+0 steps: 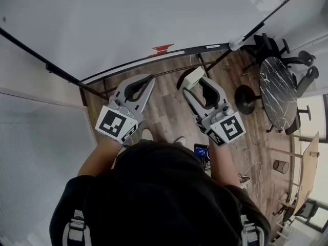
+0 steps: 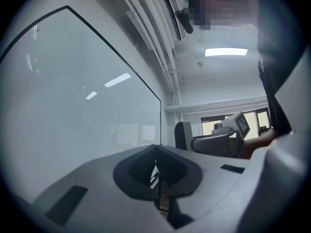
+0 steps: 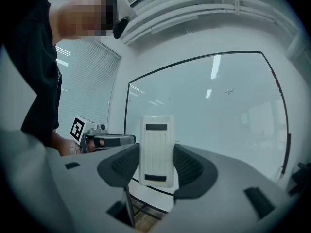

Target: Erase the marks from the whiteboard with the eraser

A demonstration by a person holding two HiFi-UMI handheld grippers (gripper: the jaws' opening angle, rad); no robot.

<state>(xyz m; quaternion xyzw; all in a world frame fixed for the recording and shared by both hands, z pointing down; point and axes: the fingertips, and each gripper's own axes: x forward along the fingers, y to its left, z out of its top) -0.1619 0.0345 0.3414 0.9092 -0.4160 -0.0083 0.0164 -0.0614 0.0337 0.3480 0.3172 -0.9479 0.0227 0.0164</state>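
Your right gripper [image 3: 156, 152] is clamped on the eraser [image 3: 156, 149], a white ribbed block. It stands upright between the jaws, long axis running out along them, with the ribbed back toward the camera. Your left gripper [image 2: 155, 148] is pinched together on nothing, level with the right one. Whiteboard [image 3: 204, 115] is straight ahead of both. In the head view both grippers hang over the wood floor [image 1: 169, 106], short of the board's lower edge, so the eraser looks apart from the surface, not yet on it. The one clear mark [image 3: 230, 91] is a small faint scribble, up and to the right of the eraser's top end in the right gripper view and well apart from it. The right hand is the nearer and the only loaded one, so the reach looks like forward to the board, then up and right. A red patch [image 1: 163, 48] sits at the board's bottom rim; cannot tell what it is. Judgement: wiping has not begun. Turn the working face flat to the board before contact.
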